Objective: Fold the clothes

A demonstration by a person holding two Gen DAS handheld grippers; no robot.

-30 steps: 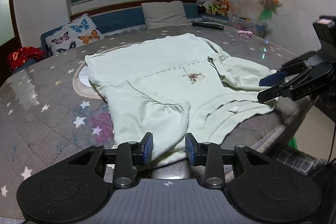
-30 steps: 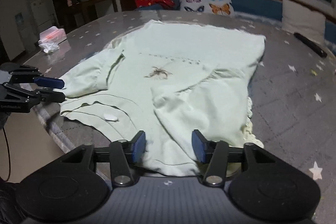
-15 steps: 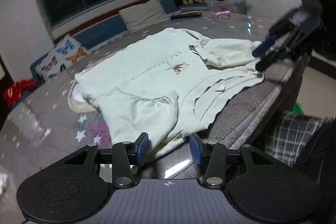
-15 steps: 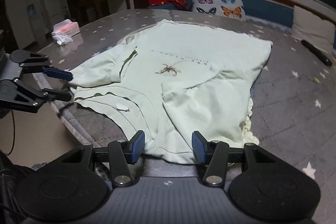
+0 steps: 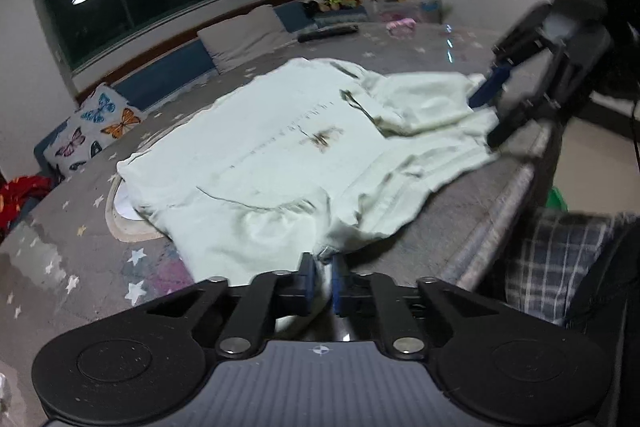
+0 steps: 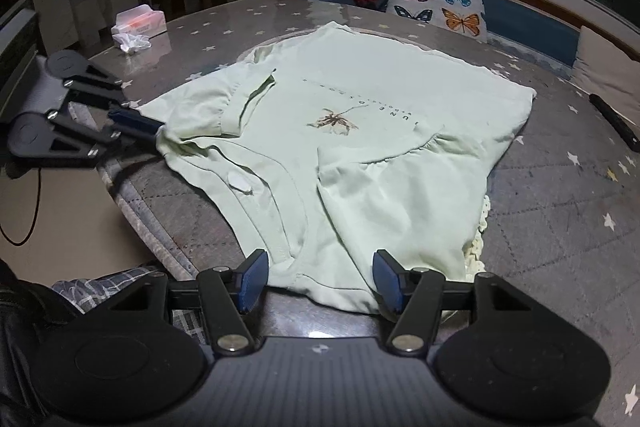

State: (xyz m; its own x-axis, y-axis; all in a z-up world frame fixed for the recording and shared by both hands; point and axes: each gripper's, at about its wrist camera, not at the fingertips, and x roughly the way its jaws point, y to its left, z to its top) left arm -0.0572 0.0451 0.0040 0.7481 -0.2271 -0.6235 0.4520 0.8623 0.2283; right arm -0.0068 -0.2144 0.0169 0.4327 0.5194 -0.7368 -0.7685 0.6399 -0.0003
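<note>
A pale green shirt (image 5: 280,155) with a small brown print lies spread on the round table (image 5: 80,239), its near edge at the table's rim. My left gripper (image 5: 324,279) is shut on a bunched fold of that edge. The right wrist view shows it at the left (image 6: 158,133), pinching the cloth by the sleeve. My right gripper (image 6: 320,279) has its jaws opening. The shirt (image 6: 380,99) has its edge lying between the blue pads, which do not press it. In the left wrist view the right gripper (image 5: 490,115) stands at the far sleeve.
The table (image 6: 560,195) has a grey cover with stars. A black remote (image 6: 616,123) lies at its right, a tissue box (image 6: 140,23) at the far left. A crochet mat (image 5: 120,223) peeks from under the shirt. Checked trousers (image 5: 560,251) are near the table's edge.
My left gripper has closed on the shirt's near edge, and the cloth bunches up there. The right gripper's pads stand wider apart than before. Both views have rolled a little.
</note>
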